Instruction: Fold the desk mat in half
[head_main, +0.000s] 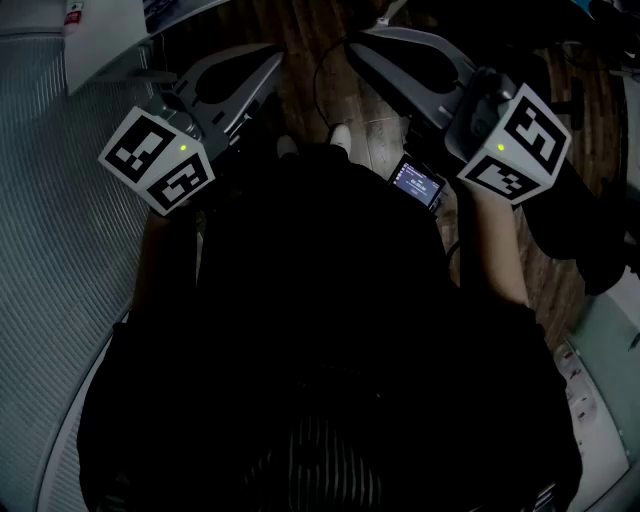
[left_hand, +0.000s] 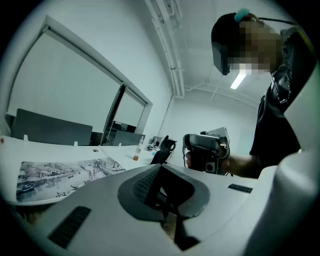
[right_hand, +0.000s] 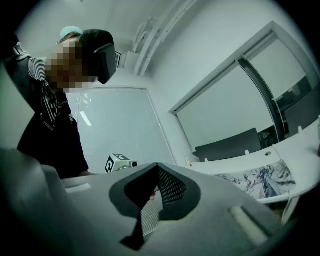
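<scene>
We see the desk mat (left_hand: 65, 175) flat and unfolded on the bench (left_hand: 35, 147), long side along its edge. The left tool (left_hand: 162, 192) and right tool (right_hand: 157, 192) are pressed together, empty, and facing each other side-on to it. We judge the left nearer.

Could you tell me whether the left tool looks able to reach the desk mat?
Probably yes, once it swings over: the left tool, shut and empty, is aimed past the mat, which lies flat on the desk off to one side. Nothing seems to stand between them.
</scene>
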